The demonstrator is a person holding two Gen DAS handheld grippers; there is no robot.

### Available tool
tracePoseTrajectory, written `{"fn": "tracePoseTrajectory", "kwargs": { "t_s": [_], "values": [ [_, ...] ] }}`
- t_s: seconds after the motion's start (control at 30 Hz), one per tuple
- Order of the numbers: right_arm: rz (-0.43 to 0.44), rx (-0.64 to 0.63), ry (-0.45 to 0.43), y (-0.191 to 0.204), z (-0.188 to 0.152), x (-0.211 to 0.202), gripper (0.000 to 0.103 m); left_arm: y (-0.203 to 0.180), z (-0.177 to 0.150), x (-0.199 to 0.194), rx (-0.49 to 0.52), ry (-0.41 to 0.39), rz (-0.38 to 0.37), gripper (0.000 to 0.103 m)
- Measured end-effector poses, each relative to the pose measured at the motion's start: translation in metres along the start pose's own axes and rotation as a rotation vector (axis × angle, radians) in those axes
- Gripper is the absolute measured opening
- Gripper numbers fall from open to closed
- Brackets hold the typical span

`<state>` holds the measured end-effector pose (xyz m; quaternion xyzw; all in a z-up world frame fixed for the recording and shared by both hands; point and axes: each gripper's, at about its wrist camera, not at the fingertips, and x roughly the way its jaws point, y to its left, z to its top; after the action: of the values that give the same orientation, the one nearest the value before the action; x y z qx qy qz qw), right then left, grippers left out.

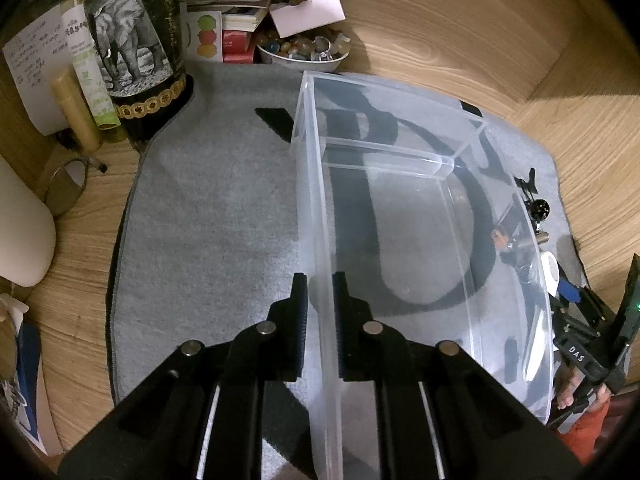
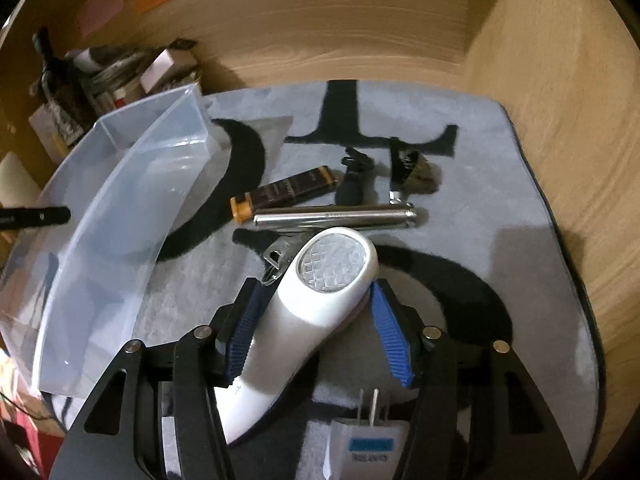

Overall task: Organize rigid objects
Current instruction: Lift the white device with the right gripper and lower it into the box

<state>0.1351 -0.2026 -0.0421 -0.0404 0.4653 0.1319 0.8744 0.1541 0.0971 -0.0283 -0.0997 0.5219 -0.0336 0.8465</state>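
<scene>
A clear plastic bin (image 1: 420,184) stands on the grey mat (image 1: 208,216). My left gripper (image 1: 320,284) is shut on the bin's near left wall, one finger outside, one inside. The bin also shows at the left of the right wrist view (image 2: 120,216). My right gripper (image 2: 316,292) is open around a white lint shaver (image 2: 308,308) lying on the mat; its blue pads (image 2: 390,332) do not press it. Beyond lie a silver metal tube (image 2: 336,216), a brown and orange lighter-like case (image 2: 284,194), small black pieces (image 2: 354,176) and a dark clip (image 2: 412,168).
A white plug adapter (image 2: 368,444) lies under the right gripper. A bowl of stones (image 1: 304,50), an elephant-print box (image 1: 132,48), books and papers crowd the desk's far left. Wooden walls enclose the desk at the back and right (image 2: 560,120).
</scene>
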Motion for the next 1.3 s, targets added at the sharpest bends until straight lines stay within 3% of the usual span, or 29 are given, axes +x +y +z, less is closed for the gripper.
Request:
{"fn": "tracePoseTrajectory", "kwargs": {
  "t_s": [0.17,0.33,0.87,1.13,1.3],
  "values": [
    [-0.008,-0.032,0.001,0.003,-0.004,0.004,0.052,0.000,-0.001,-0.001,0.004,-0.006,0.005,0.011],
    [0.032,0.028,-0.020,-0.006,-0.002,0.000,0.037,-0.002,-0.002,-0.002,0.010,-0.008,0.016,0.010],
    [0.046,-0.007,-0.297,0.013,0.038,-0.069,0.036,-0.007,-0.004,-0.004,0.049,-0.028,0.058,0.010],
    [0.122,-0.055,-0.420,0.040,0.067,-0.107,0.036,-0.008,-0.003,-0.005,0.062,-0.035,0.067,0.010],
    [0.200,-0.100,-0.436,0.064,0.074,-0.115,0.036,-0.009,-0.004,-0.005,0.074,-0.045,0.077,0.010]
  ]
}}
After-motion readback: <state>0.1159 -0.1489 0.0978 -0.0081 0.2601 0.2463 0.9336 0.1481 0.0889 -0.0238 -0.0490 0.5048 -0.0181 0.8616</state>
